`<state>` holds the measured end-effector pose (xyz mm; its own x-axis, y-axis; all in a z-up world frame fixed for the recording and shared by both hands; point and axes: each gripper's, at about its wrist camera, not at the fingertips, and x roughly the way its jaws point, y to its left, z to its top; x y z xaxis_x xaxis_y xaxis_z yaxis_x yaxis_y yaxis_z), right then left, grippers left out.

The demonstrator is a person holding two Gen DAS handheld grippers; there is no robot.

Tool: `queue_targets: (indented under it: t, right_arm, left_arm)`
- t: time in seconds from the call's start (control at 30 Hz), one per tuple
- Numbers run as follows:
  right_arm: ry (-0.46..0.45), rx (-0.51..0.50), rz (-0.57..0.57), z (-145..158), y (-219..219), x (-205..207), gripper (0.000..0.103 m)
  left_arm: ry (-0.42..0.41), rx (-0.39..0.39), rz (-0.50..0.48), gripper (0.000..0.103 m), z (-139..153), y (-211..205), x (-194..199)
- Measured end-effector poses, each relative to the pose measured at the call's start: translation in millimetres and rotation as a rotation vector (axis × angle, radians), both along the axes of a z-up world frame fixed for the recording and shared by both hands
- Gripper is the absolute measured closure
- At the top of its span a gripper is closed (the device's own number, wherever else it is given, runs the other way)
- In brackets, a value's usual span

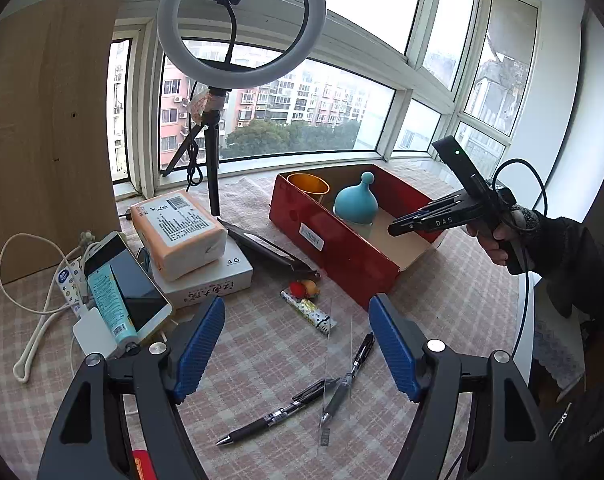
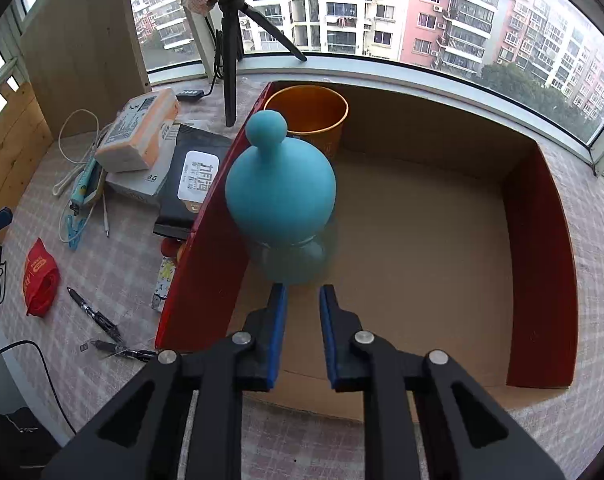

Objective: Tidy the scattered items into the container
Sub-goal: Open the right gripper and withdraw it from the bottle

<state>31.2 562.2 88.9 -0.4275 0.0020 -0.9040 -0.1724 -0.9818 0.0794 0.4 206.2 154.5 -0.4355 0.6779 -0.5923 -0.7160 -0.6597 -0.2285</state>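
Observation:
A red cardboard box [image 1: 334,252] [image 2: 538,240] holds an orange cup [image 1: 308,185] [image 2: 308,118] and a teal bottle with a knob lid [image 1: 356,202] [image 2: 279,196], both upright. My right gripper [image 2: 302,294] [image 1: 398,227] hovers inside the box just behind the bottle, jaws slightly apart and empty. My left gripper [image 1: 297,344] is open wide above the checked cloth. Below it lie two black pens [image 1: 277,414] [image 1: 348,376], a clear ruler [image 1: 328,364], a patterned lighter [image 1: 308,312] and small red and orange balls [image 1: 304,287].
A tissue pack [image 1: 179,232] on a white box [image 1: 217,280], a phone [image 1: 129,280], a tube [image 1: 109,300], white cables [image 1: 33,320] and a ring light tripod [image 1: 213,184] crowd the left. A red pouch [image 2: 39,276] lies left of the pens. A wooden panel [image 1: 49,120] stands behind.

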Motion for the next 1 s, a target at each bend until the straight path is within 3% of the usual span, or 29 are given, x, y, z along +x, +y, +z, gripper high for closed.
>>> queue_targets:
  t: [0.17,0.43,1.0]
  right_arm:
    - [-0.102,-0.040,-0.023,-30.1,5.7,-22.6,0.086]
    - [-0.144,-0.016,-0.025,-42.2,8.7,-42.9,0.086]
    - [-0.136,0.011,0.005,-46.9,-5.1,-51.3,0.084]
  left_arm:
    - [0.011,-0.007,-0.013,0.031,2.6,0.3,3.1]
    - [0.006,-0.002,0.021,0.031,1.6,-9.9,-6.5]
    - [-0.001,-0.029,0.033,0.031,-6.8,-11.8,-8.2]
